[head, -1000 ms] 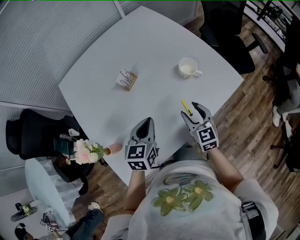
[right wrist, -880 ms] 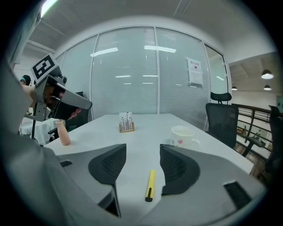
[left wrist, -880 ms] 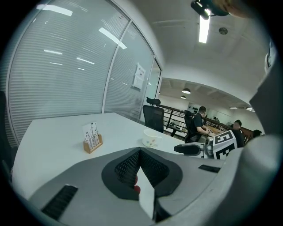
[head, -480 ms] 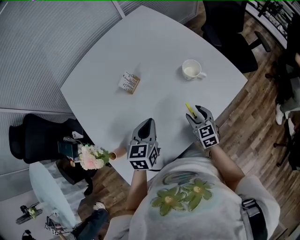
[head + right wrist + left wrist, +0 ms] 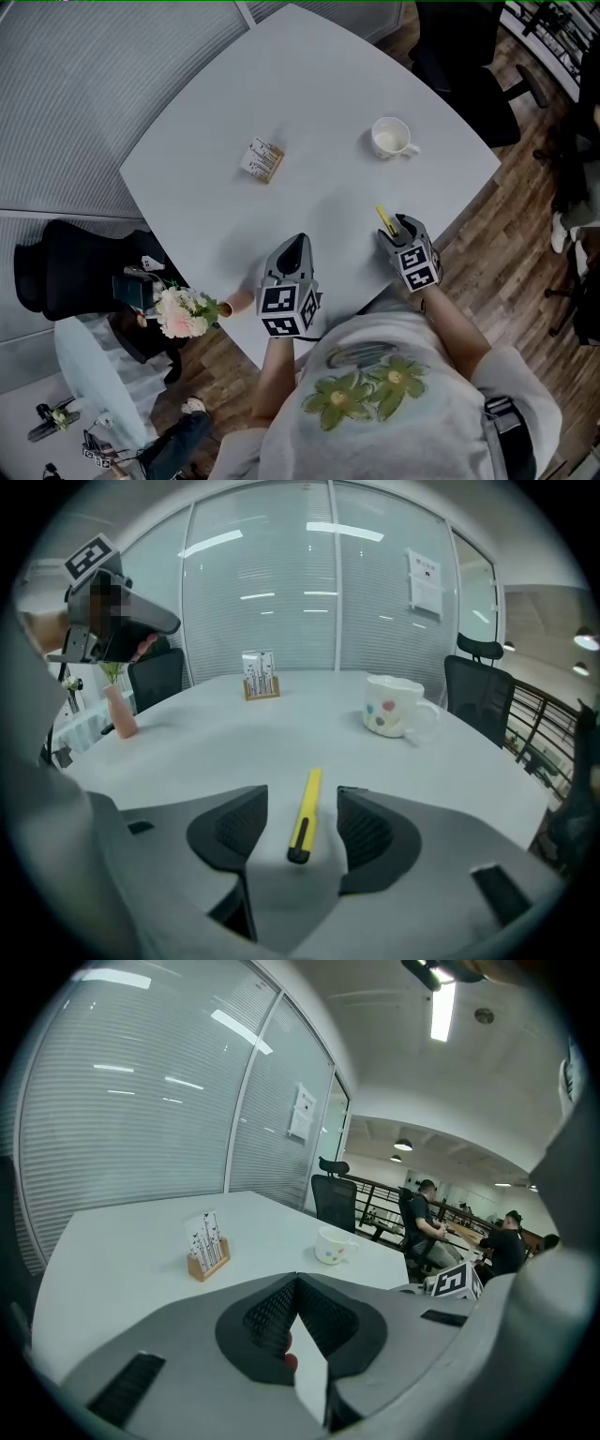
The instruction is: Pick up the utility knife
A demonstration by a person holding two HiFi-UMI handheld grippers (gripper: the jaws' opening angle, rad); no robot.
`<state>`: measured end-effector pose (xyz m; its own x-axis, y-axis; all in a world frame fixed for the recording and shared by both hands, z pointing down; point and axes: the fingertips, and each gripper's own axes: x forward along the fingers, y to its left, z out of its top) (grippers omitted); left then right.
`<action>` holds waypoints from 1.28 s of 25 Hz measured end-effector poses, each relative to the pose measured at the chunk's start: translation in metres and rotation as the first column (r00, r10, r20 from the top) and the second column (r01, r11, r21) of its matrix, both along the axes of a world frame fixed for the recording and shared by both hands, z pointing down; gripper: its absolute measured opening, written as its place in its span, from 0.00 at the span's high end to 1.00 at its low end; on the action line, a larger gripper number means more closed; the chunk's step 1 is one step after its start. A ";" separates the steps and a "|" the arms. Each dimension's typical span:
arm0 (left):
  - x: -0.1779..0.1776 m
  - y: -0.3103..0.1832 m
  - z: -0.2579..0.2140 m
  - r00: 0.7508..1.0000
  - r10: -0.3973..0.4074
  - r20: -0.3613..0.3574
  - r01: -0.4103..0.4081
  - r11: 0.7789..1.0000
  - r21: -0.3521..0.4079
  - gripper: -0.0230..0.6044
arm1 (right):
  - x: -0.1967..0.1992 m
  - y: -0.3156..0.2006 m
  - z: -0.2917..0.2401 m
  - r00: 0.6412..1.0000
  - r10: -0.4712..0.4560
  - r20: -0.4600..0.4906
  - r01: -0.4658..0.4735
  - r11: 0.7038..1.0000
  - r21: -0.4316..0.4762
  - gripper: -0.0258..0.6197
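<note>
1. Approach made, grasp not yet taken: the right gripper (image 5: 302, 797) sits low at the near edge of the white bench (image 5: 309, 103), its jaws spread wide with the yellow utility knife (image 5: 303, 816) lying between them. Neither jaw appears to touch the knife, which rests flat on the bench top.
2. Left to do, by the look of it: close the jaws on the knife's body and lift it clear.
3. The left gripper (image 5: 292, 247) rests nearby over the bench's near edge, well apart from the knife, its jaws pressed together with nothing between them.
4. The knife's long axis runs almost in line with the right gripper's reach, from the person out toward the middle of the bench. Its dark end lies nearest the person, deep between the jaws; its yellow end points away and stands out past the jaw tips.
5. A mug (image 5: 392, 139) and a small card holder (image 5: 262, 160) stand farther out, well clear of the knife.
</note>
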<state>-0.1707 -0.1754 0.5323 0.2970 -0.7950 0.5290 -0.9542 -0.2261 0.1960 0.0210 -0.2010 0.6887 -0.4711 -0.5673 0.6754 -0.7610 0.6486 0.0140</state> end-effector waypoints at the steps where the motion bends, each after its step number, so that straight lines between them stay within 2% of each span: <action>1: 0.000 0.000 0.000 1.000 -0.003 0.001 0.003 1.000 -0.001 0.96 | 0.002 0.001 0.003 1.000 0.004 -0.005 -0.004 1.000 -0.008 0.60; 8: 0.003 0.002 -0.006 1.000 -0.023 -0.013 0.023 1.000 0.007 0.96 | 0.010 0.008 0.018 0.999 0.015 -0.044 -0.018 0.998 -0.062 0.60; 11: 0.003 0.004 -0.007 1.000 -0.025 -0.009 0.025 1.000 0.007 0.96 | 0.011 0.008 0.020 0.998 0.027 -0.050 -0.030 0.998 -0.052 0.66; 14: 0.000 0.007 -0.004 1.000 -0.030 -0.005 0.030 1.000 0.003 0.96 | 0.009 0.008 0.020 0.998 0.014 -0.056 -0.017 0.999 -0.045 0.67; 21: -0.002 0.008 -0.005 0.999 -0.033 -0.014 0.033 0.999 0.002 0.96 | 0.000 0.013 0.020 0.999 -0.017 -0.045 0.015 0.999 -0.042 0.85; 32: 0.006 0.006 -0.003 1.000 -0.001 -0.026 0.001 1.000 -0.007 0.96 | -0.010 0.010 0.021 0.998 -0.041 -0.046 0.037 0.997 -0.072 0.85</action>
<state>-0.1650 -0.1694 0.5291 0.3096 -0.7916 0.5267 -0.9491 -0.2234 0.2221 0.0106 -0.1914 0.7099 -0.4584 -0.4991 0.7354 -0.7347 0.6784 0.0025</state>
